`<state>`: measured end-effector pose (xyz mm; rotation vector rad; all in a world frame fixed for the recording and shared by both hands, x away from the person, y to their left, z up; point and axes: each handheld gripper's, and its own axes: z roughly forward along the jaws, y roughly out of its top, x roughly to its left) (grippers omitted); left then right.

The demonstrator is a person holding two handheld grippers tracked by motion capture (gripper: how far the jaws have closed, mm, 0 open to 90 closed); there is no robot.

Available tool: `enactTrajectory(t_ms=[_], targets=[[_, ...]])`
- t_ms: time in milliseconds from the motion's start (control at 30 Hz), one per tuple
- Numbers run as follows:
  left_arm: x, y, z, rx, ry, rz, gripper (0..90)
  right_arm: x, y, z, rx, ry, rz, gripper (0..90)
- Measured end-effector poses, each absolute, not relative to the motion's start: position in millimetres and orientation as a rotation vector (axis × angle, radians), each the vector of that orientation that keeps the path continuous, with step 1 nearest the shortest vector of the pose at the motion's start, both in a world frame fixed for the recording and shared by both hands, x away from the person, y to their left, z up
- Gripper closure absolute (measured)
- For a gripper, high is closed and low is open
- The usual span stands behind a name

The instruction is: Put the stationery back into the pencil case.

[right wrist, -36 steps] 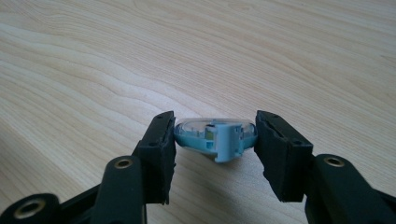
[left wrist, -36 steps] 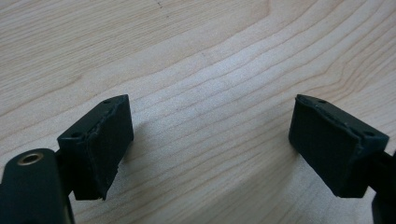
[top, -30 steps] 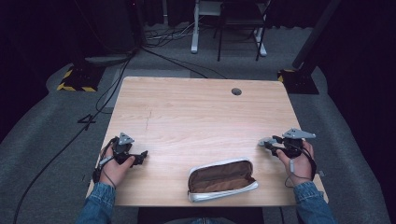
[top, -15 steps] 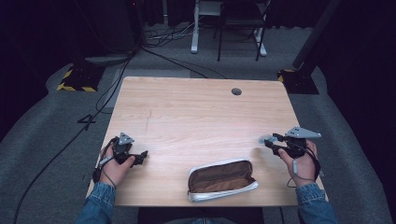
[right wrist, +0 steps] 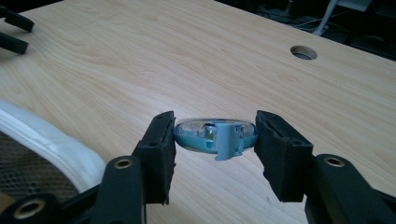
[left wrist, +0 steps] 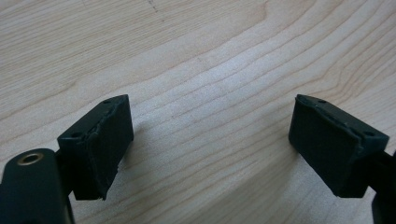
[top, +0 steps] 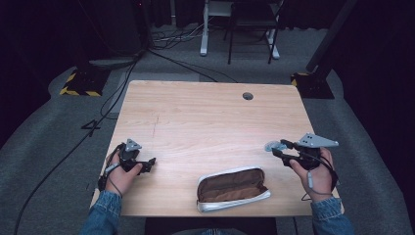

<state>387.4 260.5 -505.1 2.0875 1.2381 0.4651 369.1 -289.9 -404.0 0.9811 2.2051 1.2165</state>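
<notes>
A small blue and clear oval object (right wrist: 215, 135) hangs just above the wooden table (top: 205, 117), and my right gripper (right wrist: 214, 142) is shut on it, one pad against each end. In the high view this right gripper (top: 277, 149) is at the table's right edge, with the oval object (top: 270, 146) at its tip. An open pencil pouch (top: 233, 187) with a brown inside and a white rim lies at the front middle. My left gripper (top: 148, 163) rests near the front left edge. Its jaws stand wide open over bare wood in the left gripper view (left wrist: 210, 144).
A round cable hole (top: 247, 96) is in the table's far right part. The pouch's white rim (right wrist: 51, 140) lies close to the left of my right gripper. On the grey floor around the table are cables, a chair base and striped stand bases.
My right gripper has shifted slightly with the oval object still in it. The left gripper and the pouch have stayed in place.
</notes>
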Motion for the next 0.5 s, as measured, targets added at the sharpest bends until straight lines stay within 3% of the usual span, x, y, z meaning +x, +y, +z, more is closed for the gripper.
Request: enactTrajectory(t_ms=[500], targets=[[388, 260, -505, 2.093, 1.231, 0.464, 14.2, 345, -261, -381, 0.852, 2.279, 1.312, 49.5]])
